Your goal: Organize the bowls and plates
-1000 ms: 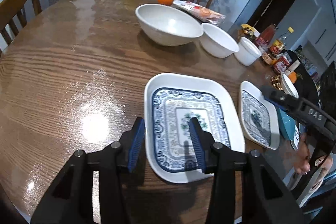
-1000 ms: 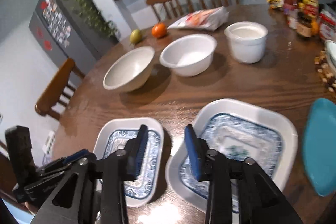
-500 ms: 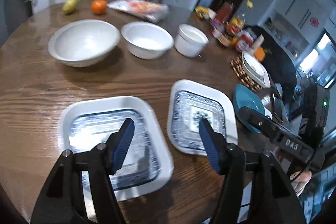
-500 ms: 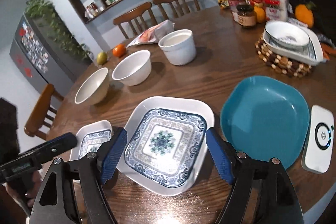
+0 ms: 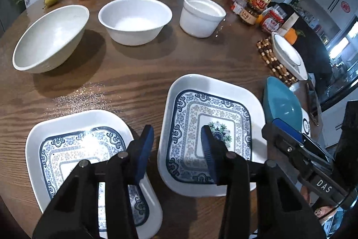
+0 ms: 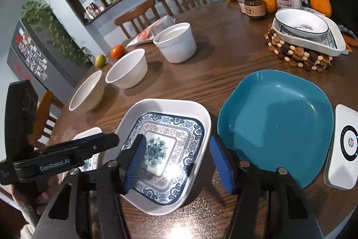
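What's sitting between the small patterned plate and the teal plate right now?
The larger blue-patterned plate lies between the small patterned plate and the teal plate, with bare wood either side. The right wrist view shows it best.

Round wood table (image 5: 138,82) w/ 2 patterned plates (image 5: 210,127), teal plate (image 6: 275,124), 3 white bowls (image 5: 134,19), fruit, jars

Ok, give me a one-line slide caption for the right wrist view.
Right gripper open over the patterned square plate, its jaws just closing with nothing gripped, teal plate alongside.
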